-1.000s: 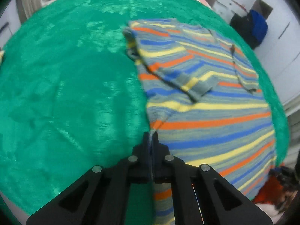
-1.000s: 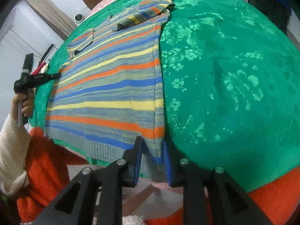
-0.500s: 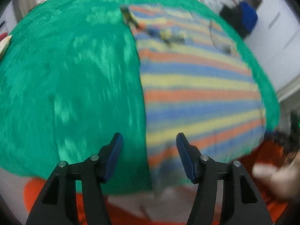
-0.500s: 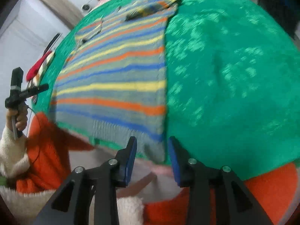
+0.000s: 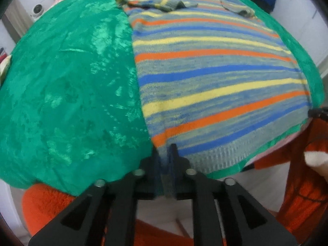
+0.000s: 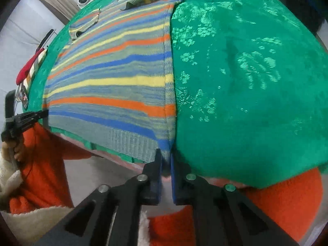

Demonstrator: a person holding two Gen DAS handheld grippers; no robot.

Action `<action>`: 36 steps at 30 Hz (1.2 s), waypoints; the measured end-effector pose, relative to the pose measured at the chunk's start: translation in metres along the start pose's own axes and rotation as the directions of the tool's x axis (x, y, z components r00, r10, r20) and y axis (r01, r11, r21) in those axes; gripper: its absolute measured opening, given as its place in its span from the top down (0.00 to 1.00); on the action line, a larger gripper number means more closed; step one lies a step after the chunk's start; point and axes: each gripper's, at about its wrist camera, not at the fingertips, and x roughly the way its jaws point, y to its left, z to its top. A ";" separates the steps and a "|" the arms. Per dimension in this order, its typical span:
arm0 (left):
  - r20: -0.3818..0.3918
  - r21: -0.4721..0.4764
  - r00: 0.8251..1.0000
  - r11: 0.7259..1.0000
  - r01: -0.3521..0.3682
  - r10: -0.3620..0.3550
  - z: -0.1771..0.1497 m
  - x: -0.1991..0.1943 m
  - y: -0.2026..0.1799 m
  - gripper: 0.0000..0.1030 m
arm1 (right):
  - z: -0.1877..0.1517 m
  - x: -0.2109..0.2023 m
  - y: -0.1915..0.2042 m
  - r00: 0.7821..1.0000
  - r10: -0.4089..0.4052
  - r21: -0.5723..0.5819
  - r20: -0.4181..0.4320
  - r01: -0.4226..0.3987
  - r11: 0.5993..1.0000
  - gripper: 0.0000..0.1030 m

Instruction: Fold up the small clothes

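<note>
Both tongs are closing on the striped sweater [image 5: 215,78] hem at 6 o'clock, left tongs [image 5: 165,157] and right tongs [image 6: 166,160] each pinching one corner, probably for folding it away over the green surface [image 5: 61,94].

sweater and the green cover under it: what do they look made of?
Sweater: knit yarn, probably cotton or acrylic. Matte, heathered stripes, with a ribbed hem showing knit columns.
Green cover: looks like crushed velvet or plush fleece. Glossy patches shift across a short pile, and an embossed flower pattern shows in the right wrist view. The fibre cannot be told.

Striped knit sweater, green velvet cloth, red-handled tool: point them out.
Striped knit sweater [image 5: 215,86], left wrist view, yellow stripe mid-body.
Green velvet cloth [image 6: 246,82], right wrist view, bare shiny area.
Red-handled tool [image 6: 28,66], right wrist view, red grip.
</note>
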 end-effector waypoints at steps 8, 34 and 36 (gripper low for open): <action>0.441 -0.275 0.865 0.953 -0.125 0.241 0.022 -0.092 0.055 0.03 | 0.067 -0.076 0.025 0.948 -0.237 -0.259 0.213 0.289 0.922 0.39; 0.270 -0.499 0.873 0.835 -0.233 0.405 0.015 -0.008 0.114 0.03 | 0.281 -0.101 -0.140 0.819 -0.365 0.279 0.444 0.261 0.924 0.91; 0.259 -0.505 0.875 0.830 -0.238 0.408 0.015 -0.005 0.114 0.03 | 0.273 -0.105 -0.174 0.828 -0.375 0.349 0.416 0.236 0.907 0.92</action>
